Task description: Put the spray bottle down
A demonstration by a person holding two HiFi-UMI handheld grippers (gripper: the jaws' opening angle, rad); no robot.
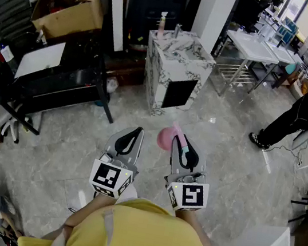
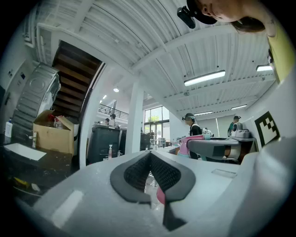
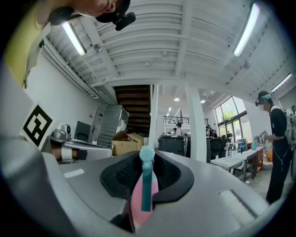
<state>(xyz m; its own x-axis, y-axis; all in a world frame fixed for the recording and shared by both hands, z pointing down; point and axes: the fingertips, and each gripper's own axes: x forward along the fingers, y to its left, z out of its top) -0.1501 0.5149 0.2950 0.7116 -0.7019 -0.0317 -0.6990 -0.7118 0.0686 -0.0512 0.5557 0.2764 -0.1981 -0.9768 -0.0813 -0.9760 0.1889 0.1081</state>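
Note:
The pink spray bottle (image 1: pixel 168 137) with a teal nozzle sits between the jaws of my right gripper (image 1: pixel 187 146), which is shut on it. In the right gripper view the bottle (image 3: pixel 143 196) stands upright between the dark pads, its teal head rising past the tips of the right gripper (image 3: pixel 148 159). My left gripper (image 1: pixel 134 133) is held level beside it, a little apart, with its pads meeting and nothing in them. The left gripper view shows the left gripper (image 2: pixel 150 155) shut, and the bottle (image 2: pixel 188 141) off to the right in the other gripper.
A marble-patterned sink cabinet (image 1: pixel 177 65) with small bottles on top stands ahead on the tiled floor. At the left are a black table (image 1: pixel 61 84) and a cardboard box (image 1: pixel 73 11). White tables (image 1: pixel 253 45) and a person in black (image 1: pixel 300 114) are at the right.

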